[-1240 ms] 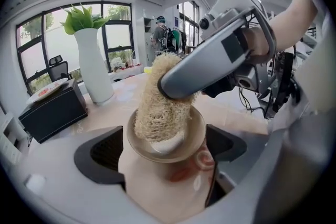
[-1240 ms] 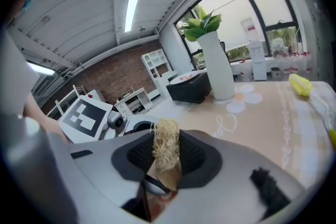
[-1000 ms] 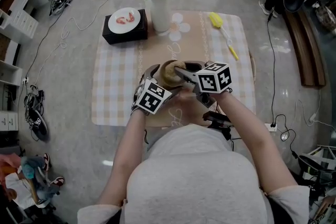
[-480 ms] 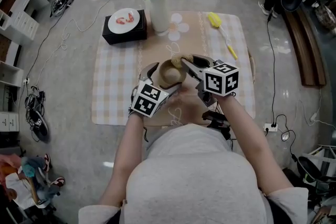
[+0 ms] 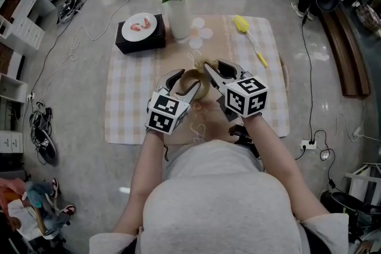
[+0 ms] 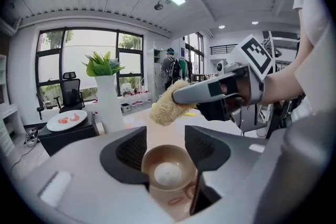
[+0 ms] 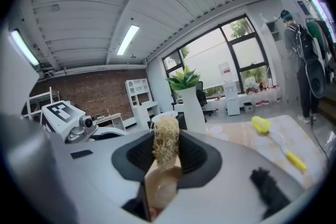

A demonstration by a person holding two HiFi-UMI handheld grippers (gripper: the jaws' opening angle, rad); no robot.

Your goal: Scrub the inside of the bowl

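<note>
**Bowl being clamped, sponge poised, scrubbing not under way**

The bowl [image 6: 167, 170] sits on the checked cloth [image 5: 128, 98] close in front of me, right way up, and I can see into its brown inside from the left gripper view. My left gripper [image 6: 165, 140] has the bowl between its jaws and they are closing. Both pads look to be meeting the rim, one on each side, so I read this as a grasp just taking hold.

My right gripper [image 7: 165, 153] is clenched on a loofah sponge [image 7: 166, 145], whose frayed end sticks out past the jaw tips. In the left gripper view the sponge hangs above and beyond the bowl, apart from it. In the right gripper view it lines up with the bowl's mouth.

My judgement of progress: steadying the bowl and picking up the sponge are done or nearly so, and the scrub itself is what remains. I see no suds or water inside, and I cannot tell how clean the surface is. Next I need to bring the sponge down into the bowl and work it round the wall and bottom.
</note>
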